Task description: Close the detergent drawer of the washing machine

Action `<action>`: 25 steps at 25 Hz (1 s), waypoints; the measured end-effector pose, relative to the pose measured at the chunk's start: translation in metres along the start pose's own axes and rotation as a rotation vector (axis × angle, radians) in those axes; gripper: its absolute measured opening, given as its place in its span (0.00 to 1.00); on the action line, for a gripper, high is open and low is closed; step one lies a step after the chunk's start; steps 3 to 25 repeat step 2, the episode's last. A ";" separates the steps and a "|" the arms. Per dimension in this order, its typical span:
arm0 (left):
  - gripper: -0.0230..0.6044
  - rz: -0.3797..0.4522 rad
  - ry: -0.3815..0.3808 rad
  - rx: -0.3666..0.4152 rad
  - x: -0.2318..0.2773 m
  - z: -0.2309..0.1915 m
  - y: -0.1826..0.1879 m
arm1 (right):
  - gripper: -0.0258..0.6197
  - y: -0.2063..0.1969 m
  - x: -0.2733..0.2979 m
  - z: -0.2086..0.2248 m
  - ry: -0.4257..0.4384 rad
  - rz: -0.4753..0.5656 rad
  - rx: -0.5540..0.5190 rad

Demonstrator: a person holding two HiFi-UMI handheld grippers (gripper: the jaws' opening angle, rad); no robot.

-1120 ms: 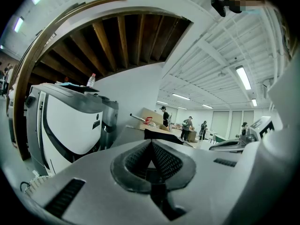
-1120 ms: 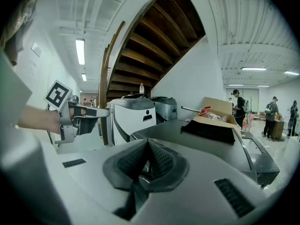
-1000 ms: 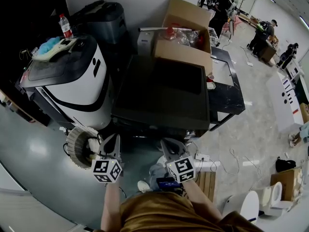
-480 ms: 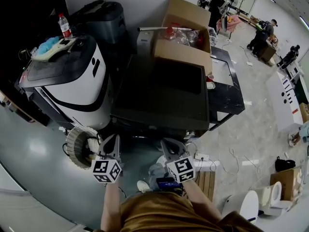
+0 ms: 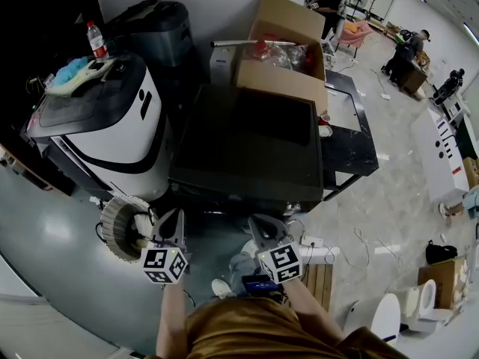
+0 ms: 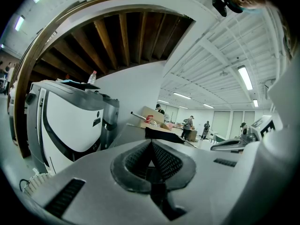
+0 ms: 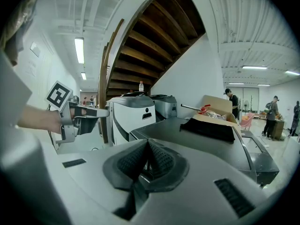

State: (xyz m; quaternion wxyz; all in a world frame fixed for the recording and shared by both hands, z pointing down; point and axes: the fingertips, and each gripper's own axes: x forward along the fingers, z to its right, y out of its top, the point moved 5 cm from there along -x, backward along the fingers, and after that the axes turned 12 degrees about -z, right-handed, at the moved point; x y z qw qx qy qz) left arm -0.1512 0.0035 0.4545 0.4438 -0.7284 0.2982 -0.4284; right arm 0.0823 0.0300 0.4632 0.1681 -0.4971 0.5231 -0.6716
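Left gripper (image 5: 171, 219), right gripper (image 5: 261, 226): jaws pressed together, nothing between, held low over glossy grey floor (image 5: 52, 234). Dark washing machine (image 5: 247, 137) straight ahead, apart from both; detergent drawer not made out. Only gripper views show wooden stair underside (image 7: 150, 36). White machine (image 5: 105, 137) at left, cardboard box (image 5: 288, 58) behind.

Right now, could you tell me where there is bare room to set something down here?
The dark machine top is bare from its near edge to the black cloth before the cardboard box. The white machine's top is crowded at its far end: bottle, blue cloth, tray.
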 end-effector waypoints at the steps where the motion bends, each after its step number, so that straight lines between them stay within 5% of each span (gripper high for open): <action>1: 0.08 0.000 0.001 0.000 0.000 0.000 0.000 | 0.06 0.000 0.000 0.000 0.000 -0.001 0.000; 25: 0.08 0.000 0.001 -0.001 0.001 -0.001 -0.001 | 0.06 0.000 0.001 0.000 0.000 -0.001 0.000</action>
